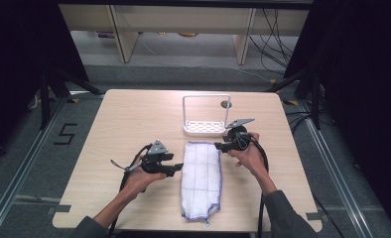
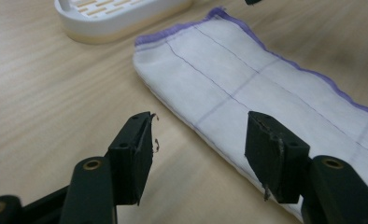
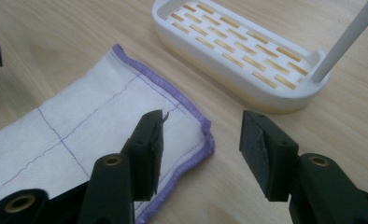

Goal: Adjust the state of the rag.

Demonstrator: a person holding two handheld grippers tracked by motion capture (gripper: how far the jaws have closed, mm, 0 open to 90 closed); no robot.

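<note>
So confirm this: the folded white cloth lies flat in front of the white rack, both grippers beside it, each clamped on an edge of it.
Not clamped. The left gripper and right gripper stand open with nothing pinched, as each gripper view shows. The cloth does lie folded flat in front of the rack, a gripper at each side.

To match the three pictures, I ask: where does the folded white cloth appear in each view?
High view: the cloth lies lengthwise at the table's near middle, between both grippers.
Left gripper view: it runs from top centre to the right edge.
Right gripper view: it fills the left half.
Shared landmark: the white slotted rack, beyond the cloth.
</note>
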